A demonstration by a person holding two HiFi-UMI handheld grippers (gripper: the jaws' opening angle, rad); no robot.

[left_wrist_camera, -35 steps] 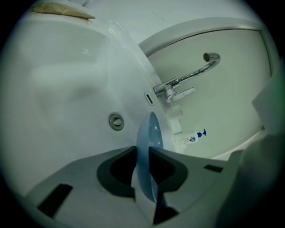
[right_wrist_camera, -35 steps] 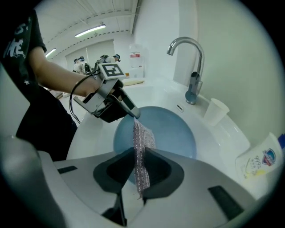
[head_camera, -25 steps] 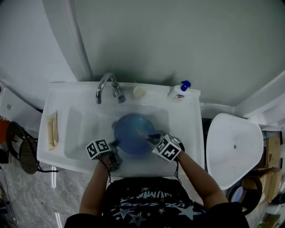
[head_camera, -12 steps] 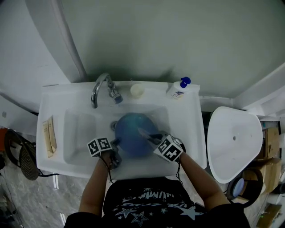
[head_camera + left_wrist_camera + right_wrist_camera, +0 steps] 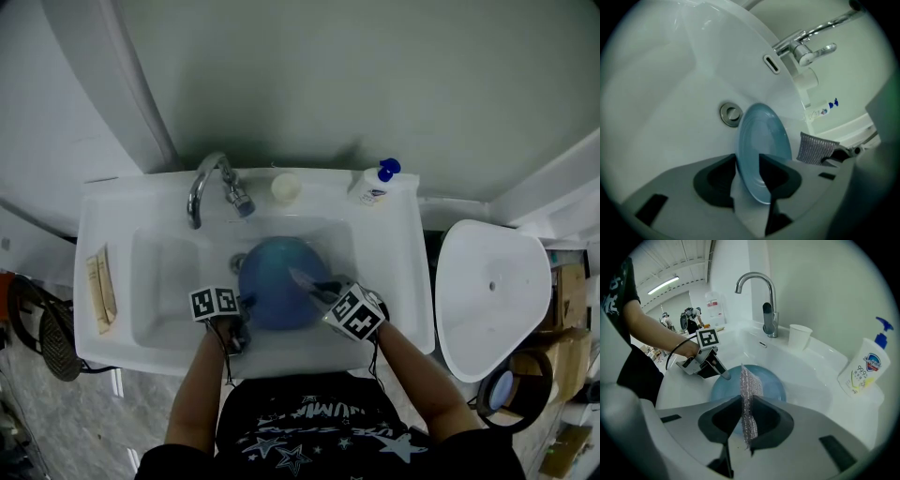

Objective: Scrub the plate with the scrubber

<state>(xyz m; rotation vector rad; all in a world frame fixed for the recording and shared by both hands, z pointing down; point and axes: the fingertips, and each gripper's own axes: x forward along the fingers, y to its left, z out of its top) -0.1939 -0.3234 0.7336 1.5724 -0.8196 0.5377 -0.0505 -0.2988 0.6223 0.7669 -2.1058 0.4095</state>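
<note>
A blue plate [image 5: 274, 283] lies tilted in the white sink basin [image 5: 169, 272], beside the drain [image 5: 730, 114]. My left gripper [image 5: 246, 302] is at the plate's near-left rim. In the left gripper view the plate [image 5: 765, 140] has its rim between the left gripper's [image 5: 747, 165] jaws, which are opening, with a gap showing beside the rim. My right gripper [image 5: 315, 287] is shut on a silver mesh scrubber [image 5: 750, 399], holding it upright over the plate [image 5: 771, 380]. The scrubber [image 5: 813, 147] hangs just right of the plate.
A chrome faucet [image 5: 211, 183], a small white cup [image 5: 286, 188] and a pump soap bottle [image 5: 375, 187] stand along the sink's back edge. Flat packets [image 5: 98, 291] lie on the left rim. A white rounded fixture [image 5: 492, 300] stands to the right.
Both grippers have stayed at the plate in the basin. The left gripper's marker cube has turned slightly; the head camera has drifted a little.
</note>
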